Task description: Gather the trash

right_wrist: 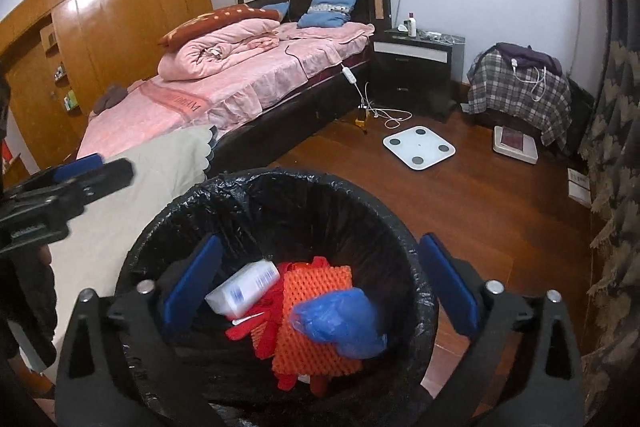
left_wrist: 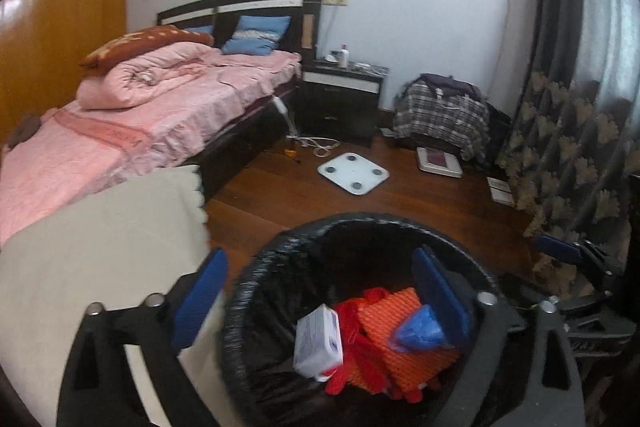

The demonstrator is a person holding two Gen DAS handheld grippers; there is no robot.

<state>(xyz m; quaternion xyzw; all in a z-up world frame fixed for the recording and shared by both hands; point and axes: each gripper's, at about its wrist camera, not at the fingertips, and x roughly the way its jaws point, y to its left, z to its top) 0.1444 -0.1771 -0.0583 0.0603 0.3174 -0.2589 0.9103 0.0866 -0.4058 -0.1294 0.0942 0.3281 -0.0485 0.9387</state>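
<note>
Hovering over bin (right_wrist: 168, 227): tissue pack (right_wrist: 244, 289), print illegible; bedspread (right_wrist: 172, 103) txt mirrored, unreadable.

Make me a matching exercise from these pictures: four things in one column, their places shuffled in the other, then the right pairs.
Things:
1. blue plastic bag
2. white scale
3. blue pillow
4. white bottle

Places:
A. on the nightstand
B. on the wooden floor
C. in the black bin
D. on the bed, against the headboard

Pairs: 1-C, 2-B, 3-D, 4-A
</note>
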